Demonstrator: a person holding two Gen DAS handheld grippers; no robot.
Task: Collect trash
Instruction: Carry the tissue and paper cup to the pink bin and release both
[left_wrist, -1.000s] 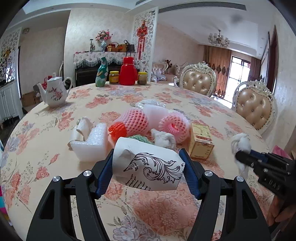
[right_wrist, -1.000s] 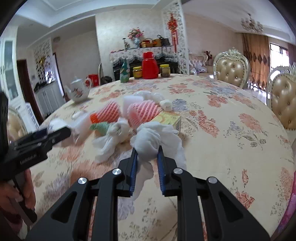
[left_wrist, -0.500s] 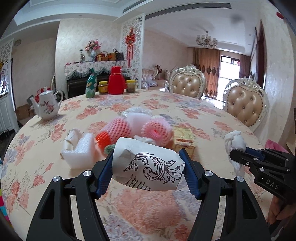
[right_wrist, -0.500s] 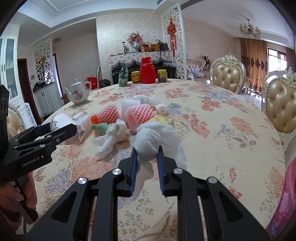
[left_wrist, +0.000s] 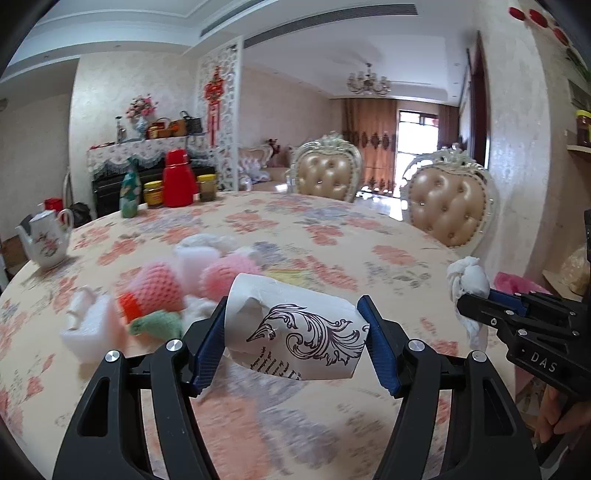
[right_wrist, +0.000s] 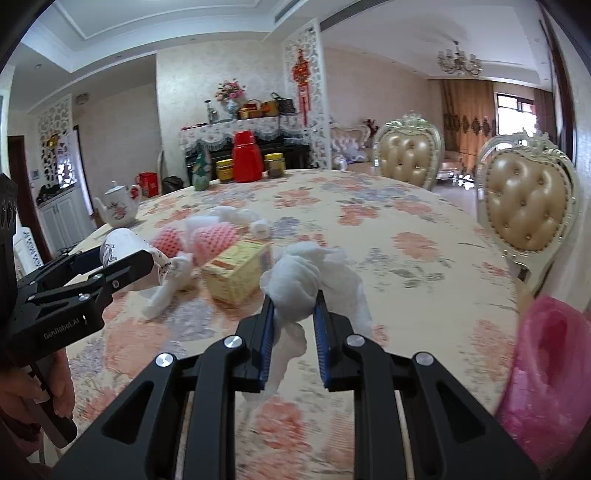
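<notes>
Both grippers drawn back from trash pile since earlier frame; pile sits farther off, pink plastic bag (right_wrist: 546, 369) newly in view at 4 o'clock. Left gripper (left_wrist: 295, 332) clamped on crumpled white paper cup with black scroll print (left_wrist: 295, 338). Right gripper (right_wrist: 293, 317) pinched tight on wadded white tissue (right_wrist: 299, 280), clear of floral tablecloth (right_wrist: 406, 229). Pink foam nets (left_wrist: 159, 284), yellow carton (right_wrist: 236, 269) at 11 o'clock.

We face a round table (right_wrist: 424, 229) under a floral cloth. At our twelve o'clock lies a heap: two pink foam nets (left_wrist: 162, 284), white foam (left_wrist: 88, 328) and a yellow box (right_wrist: 236, 273). At ten o'clock stands a teapot (left_wrist: 44, 240); a red jug (left_wrist: 179, 179) with jars (left_wrist: 153, 192) sits at eleven.
</notes>
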